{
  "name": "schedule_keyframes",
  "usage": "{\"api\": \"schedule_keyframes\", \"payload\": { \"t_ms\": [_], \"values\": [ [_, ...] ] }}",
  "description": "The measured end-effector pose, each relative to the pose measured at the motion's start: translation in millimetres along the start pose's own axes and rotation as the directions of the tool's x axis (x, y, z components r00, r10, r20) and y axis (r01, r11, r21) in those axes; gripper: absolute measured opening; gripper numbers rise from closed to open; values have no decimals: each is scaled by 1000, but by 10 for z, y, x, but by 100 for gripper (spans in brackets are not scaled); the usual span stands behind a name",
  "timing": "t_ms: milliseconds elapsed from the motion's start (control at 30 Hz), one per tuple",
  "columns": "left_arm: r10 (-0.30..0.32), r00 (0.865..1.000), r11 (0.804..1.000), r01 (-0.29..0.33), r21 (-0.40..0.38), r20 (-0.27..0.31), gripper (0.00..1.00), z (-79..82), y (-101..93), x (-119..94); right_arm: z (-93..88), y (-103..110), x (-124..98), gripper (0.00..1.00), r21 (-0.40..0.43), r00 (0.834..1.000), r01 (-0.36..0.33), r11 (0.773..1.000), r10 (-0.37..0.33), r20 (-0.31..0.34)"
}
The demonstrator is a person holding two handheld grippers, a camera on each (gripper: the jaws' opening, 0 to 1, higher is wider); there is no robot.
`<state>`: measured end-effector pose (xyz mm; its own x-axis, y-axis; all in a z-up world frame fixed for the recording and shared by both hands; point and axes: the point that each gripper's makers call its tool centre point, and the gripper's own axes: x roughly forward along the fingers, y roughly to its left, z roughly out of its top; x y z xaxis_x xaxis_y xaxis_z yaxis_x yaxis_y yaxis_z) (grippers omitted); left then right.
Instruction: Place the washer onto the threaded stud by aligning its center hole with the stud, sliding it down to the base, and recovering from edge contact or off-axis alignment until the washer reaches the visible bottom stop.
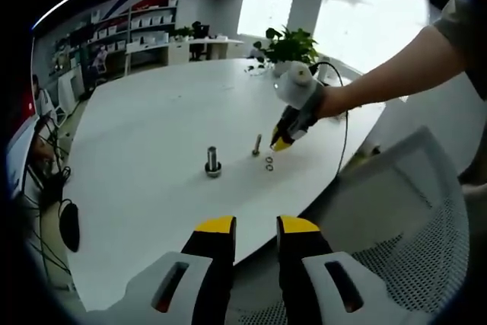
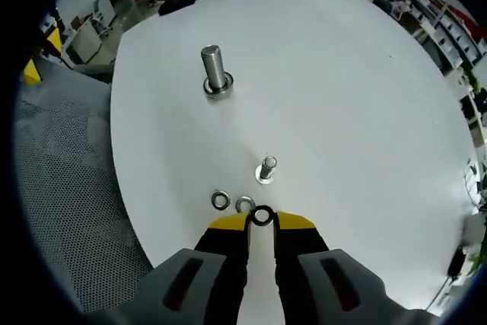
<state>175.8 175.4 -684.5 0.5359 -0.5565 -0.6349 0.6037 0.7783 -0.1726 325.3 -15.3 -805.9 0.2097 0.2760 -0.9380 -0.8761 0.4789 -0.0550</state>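
Observation:
A small dark washer sits pinched between the yellow tips of my right gripper, low over the white table. Two more washers lie on the table just ahead of the tips. Beyond them a small upright stud stands on its flat base. Farther off stands a thicker metal stud with a ring at its foot. In the left gripper view, the right gripper hovers by the small stud and the loose washers. My left gripper is open and holds nothing, near the table edge.
A white mesh chair stands at the table's near edge, with its mesh seat beside the table in the right gripper view. A potted plant stands at the far side. A person's arm reaches in from the right.

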Motion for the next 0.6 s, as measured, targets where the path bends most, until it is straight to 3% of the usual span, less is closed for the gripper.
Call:
{"api": "schedule_keyframes", "payload": {
  "t_ms": [367,600],
  "values": [
    [8,1000,1000,-8,10,0,19,1,5,-3,161,-71,-142,13,-75,999,40,996,-38,31],
    [8,1000,1000,-8,10,2,19,6,8,-2,377,-51,-219,13,-142,996,53,988,-42,80]
  ]
}}
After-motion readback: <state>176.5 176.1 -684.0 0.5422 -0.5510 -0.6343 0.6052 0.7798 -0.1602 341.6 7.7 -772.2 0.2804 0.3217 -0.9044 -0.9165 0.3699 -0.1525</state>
